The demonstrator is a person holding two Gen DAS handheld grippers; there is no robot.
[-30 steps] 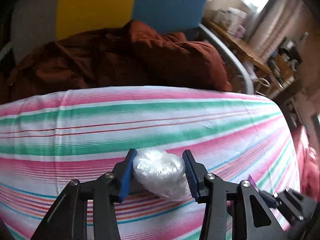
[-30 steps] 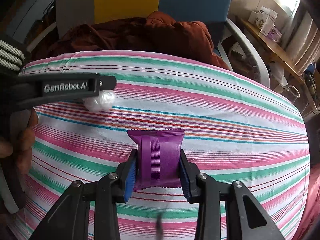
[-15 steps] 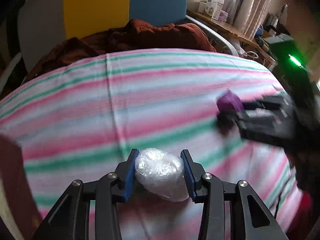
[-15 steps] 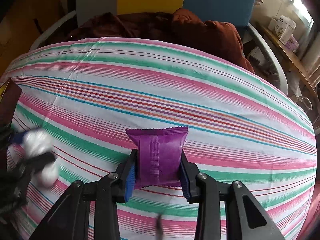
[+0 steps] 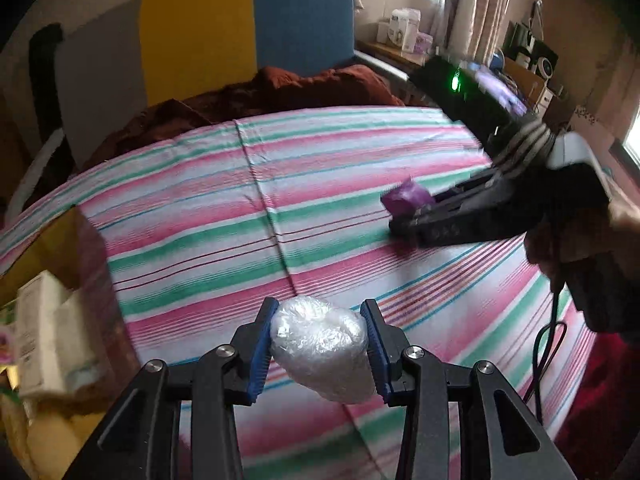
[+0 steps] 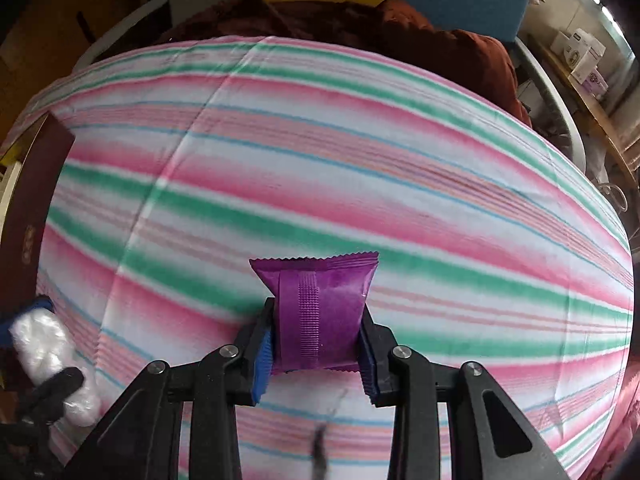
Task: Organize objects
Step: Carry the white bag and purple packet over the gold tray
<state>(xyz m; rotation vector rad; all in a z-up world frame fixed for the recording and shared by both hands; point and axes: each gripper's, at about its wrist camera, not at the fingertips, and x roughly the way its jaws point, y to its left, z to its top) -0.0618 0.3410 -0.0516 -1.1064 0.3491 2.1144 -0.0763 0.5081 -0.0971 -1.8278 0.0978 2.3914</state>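
My left gripper [image 5: 320,350] is shut on a clear plastic-wrapped white bundle [image 5: 322,354], held above the striped cloth [image 5: 240,208]. The same bundle [image 6: 44,344] shows at the lower left of the right wrist view. My right gripper [image 6: 316,344] is shut on a purple snack packet [image 6: 316,312], its blue pads pressing both sides. In the left wrist view that packet [image 5: 408,198] sticks out of the right gripper at the right, with a hand [image 5: 580,240] on the handle.
An open brown box [image 5: 80,272] with cartons and packets [image 5: 44,336] inside stands at the left edge of the cloth; its dark red wall [image 6: 32,208] shows in the right wrist view. A rust-brown blanket [image 5: 280,92] lies behind, before a yellow and blue headboard [image 5: 248,28].
My left gripper has swung left with the bundle, bringing the box into view. My right gripper has also shifted left with the purple packet still in its jaws.
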